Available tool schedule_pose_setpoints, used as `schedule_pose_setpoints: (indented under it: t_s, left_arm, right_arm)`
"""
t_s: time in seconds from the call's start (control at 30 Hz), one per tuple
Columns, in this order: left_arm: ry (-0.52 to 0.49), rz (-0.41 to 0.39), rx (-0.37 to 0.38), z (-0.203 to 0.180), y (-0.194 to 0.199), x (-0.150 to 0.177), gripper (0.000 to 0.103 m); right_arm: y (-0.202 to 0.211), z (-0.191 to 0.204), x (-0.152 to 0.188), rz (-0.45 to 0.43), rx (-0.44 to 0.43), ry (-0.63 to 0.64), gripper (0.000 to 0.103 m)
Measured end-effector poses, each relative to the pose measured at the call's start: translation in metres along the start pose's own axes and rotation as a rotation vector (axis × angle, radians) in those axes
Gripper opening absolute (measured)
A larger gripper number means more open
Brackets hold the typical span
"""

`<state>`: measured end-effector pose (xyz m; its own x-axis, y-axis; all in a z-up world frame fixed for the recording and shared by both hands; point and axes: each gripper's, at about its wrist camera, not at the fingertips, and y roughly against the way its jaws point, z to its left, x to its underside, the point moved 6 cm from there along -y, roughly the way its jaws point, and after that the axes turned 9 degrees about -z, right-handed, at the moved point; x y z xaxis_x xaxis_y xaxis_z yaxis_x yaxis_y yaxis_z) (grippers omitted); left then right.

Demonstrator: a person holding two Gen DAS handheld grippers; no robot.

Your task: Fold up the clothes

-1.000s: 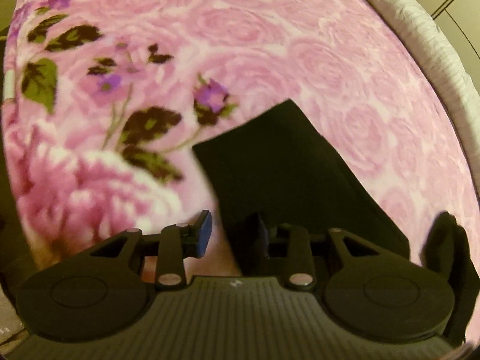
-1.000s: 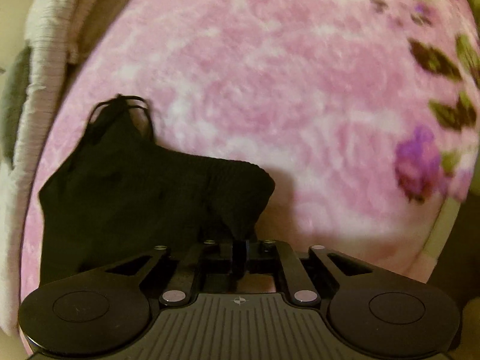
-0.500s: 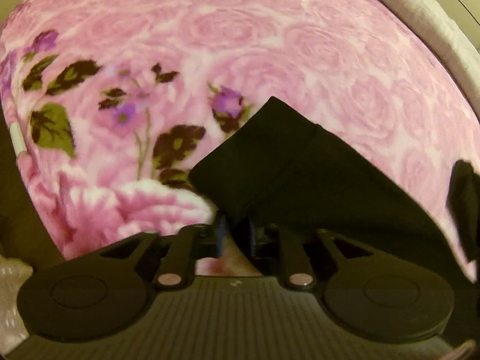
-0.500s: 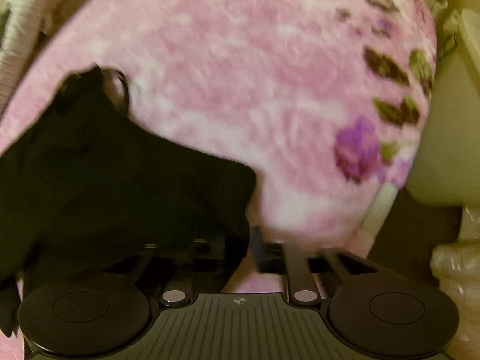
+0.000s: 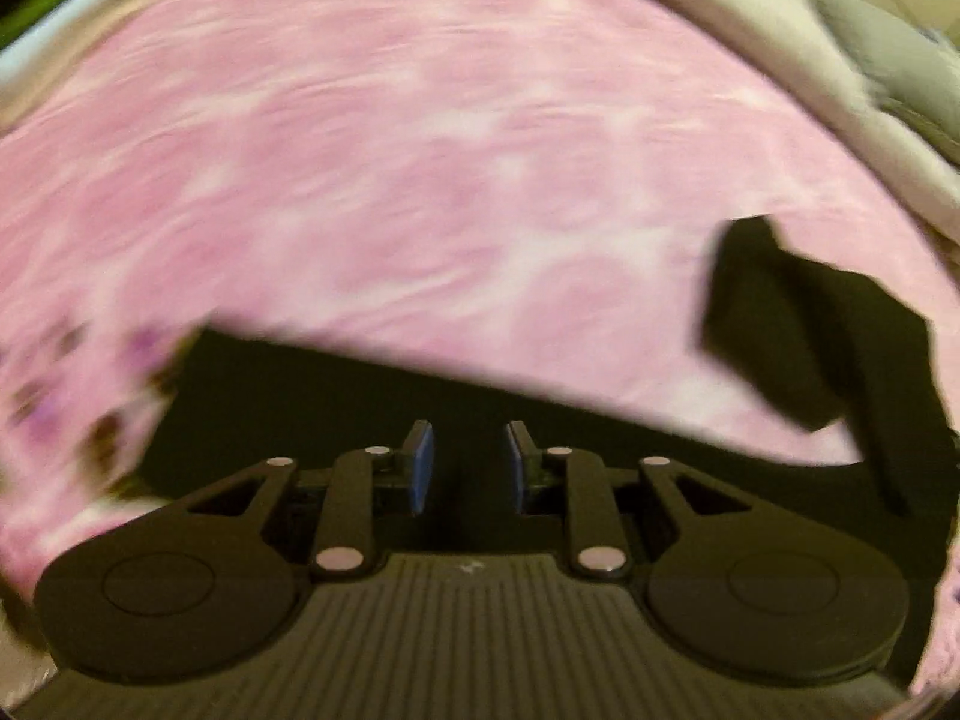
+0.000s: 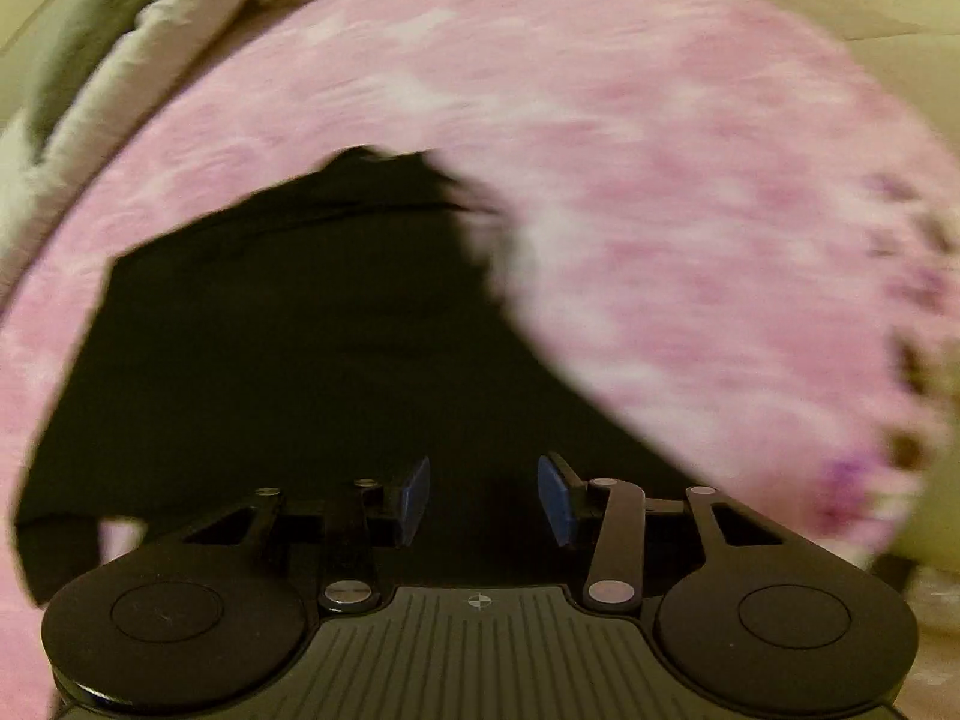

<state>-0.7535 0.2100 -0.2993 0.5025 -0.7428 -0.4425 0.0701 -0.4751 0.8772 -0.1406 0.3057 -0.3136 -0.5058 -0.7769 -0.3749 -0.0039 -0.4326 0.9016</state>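
Note:
A black garment [image 5: 540,414] lies spread on the pink flowered blanket [image 5: 420,180]. My left gripper [image 5: 467,468] hovers over it with its blue pads [image 5: 420,468] apart and no cloth pinched between them. In the right wrist view the same garment [image 6: 300,330] fills the lower left. My right gripper [image 6: 485,498] hangs above it with its jaws opening, and nothing sits between its blue pads [image 6: 555,498]. A dark blocky shape [image 5: 810,330] shows at the right of the left wrist view. I cannot tell whether it is cloth or the other gripper. Both views are motion-blurred.
The pink blanket [image 6: 690,210] covers the bed. A white quilted edge [image 5: 750,30] runs along its far side, also seen as the white edge [image 6: 120,60] at upper left. Purple flowers and dark leaves [image 6: 900,360] mark the blanket's right end.
Both grippers held the garment's edge, then let go and rose. The views swung over the blanket, and the garment now lies spread below both grippers.

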Motion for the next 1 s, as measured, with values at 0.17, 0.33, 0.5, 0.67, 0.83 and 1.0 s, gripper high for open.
schedule_pose_setpoints:
  t_s: [0.17,0.33,0.5,0.67,0.83,1.0]
  left_arm:
    - [0.005,-0.012,0.139,-0.071,-0.067,-0.049,0.035]
    - [-0.037,-0.012,0.258,-0.130,-0.128,-0.094,0.039]
    - [-0.137,0.079,0.340,-0.174,-0.179,-0.112,0.041]
    - [-0.218,0.187,0.355,-0.194,-0.201,-0.095,0.038]
    - [-0.161,-0.053,0.421,-0.185,-0.148,-0.122,0.002]
    - [0.013,-0.483,0.334,-0.110,-0.052,-0.175,0.003]
  right_arm:
    - [-0.055,0.048,-0.008,0.034,-0.097,-0.086,0.044]
    - [-0.086,0.068,-0.018,0.057,-0.109,-0.086,0.044]
    - [-0.099,0.063,-0.022,0.073,-0.094,-0.107,0.044]
    - [-0.108,0.051,-0.020,0.090,-0.041,-0.137,0.044]
    - [-0.114,0.054,-0.021,0.102,-0.008,-0.118,0.044]
    - [-0.111,0.060,-0.023,0.100,0.006,-0.088,0.044]
